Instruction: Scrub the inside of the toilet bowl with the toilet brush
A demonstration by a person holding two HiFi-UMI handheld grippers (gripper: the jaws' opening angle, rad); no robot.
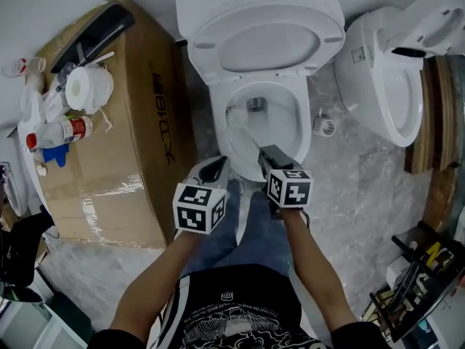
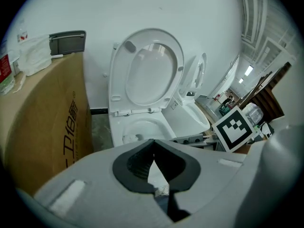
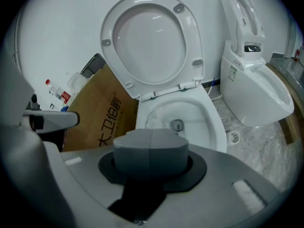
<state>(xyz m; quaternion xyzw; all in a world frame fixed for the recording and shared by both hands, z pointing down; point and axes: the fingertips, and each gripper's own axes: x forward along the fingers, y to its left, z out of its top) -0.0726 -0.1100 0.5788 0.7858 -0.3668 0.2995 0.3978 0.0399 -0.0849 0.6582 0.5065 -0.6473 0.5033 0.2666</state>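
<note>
The brush (image 1: 238, 122) is thin and pale, almost see-through. Its handle runs from the tip of the right tongs (image 1: 265, 153) forward and leftward into the bowl (image 1: 218, 118), and its whitish head lies by the bowl's left inner wall. In the right gripper view the right tongs (image 3: 151, 137) are closed, grey pads meeting in one seam that hides the handle; only the head view shows it leaving their tip. The left tongs (image 1: 212, 168) hover just left of the right pair, short of the bowl's front rim. In the left gripper view the left tongs (image 2: 153, 144) have their tips touching, with nothing gripped.

The bowl is glossy white, straight ahead of both tongs, with a metal fitting (image 1: 256, 104) low inside. Its lid (image 1: 258, 38) stands raised beyond. Left of the left tongs a cardboard box (image 1: 131, 129) carries a paper roll (image 1: 87, 87) and bottles (image 1: 62, 131). Right of the right tongs stands a second toilet (image 1: 378, 93), with a round drain (image 1: 327, 127) between the toilets. The floor (image 1: 363, 202) is grey and marbled; the wall (image 2: 142, 8) is white.
</note>
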